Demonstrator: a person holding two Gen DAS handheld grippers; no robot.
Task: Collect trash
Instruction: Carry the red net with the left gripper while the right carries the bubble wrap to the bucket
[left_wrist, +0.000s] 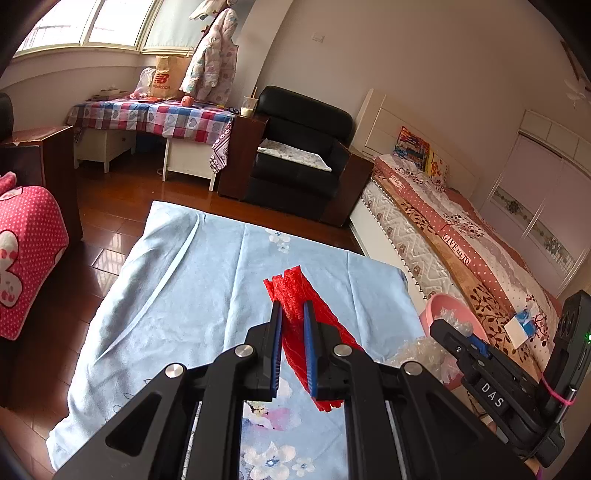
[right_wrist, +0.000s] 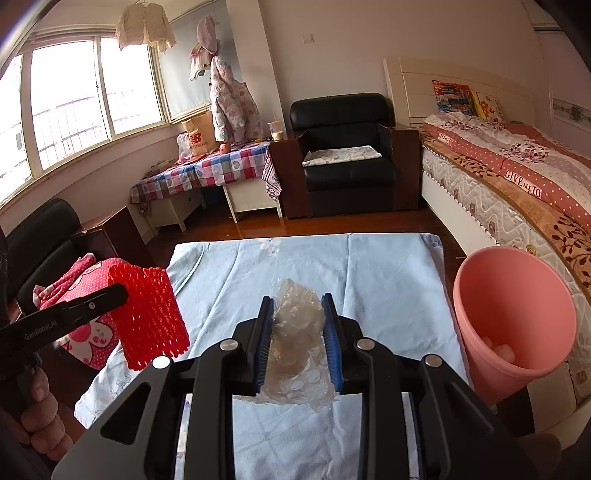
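My left gripper (left_wrist: 293, 314) is shut on a red foam net sleeve (left_wrist: 295, 295) and holds it above the light blue flowered cloth (left_wrist: 192, 280). The sleeve also shows in the right wrist view (right_wrist: 151, 314), at the left, held up by the left gripper (right_wrist: 118, 291). My right gripper (right_wrist: 297, 314) is shut on a crumpled piece of clear bubble wrap (right_wrist: 295, 339) above the cloth (right_wrist: 388, 280). A pink trash bin (right_wrist: 513, 317) stands to the right of the cloth, with pale scraps inside. In the left wrist view the bin (left_wrist: 439, 302) is partly hidden behind the right gripper (left_wrist: 454, 332).
A bed (right_wrist: 517, 177) runs along the right side, right behind the bin. A black armchair (right_wrist: 347, 155) and a checked table (right_wrist: 207, 166) stand at the far wall. A red dotted cushion (left_wrist: 26, 251) lies left of the cloth on dark wooden flooring (left_wrist: 107, 214).
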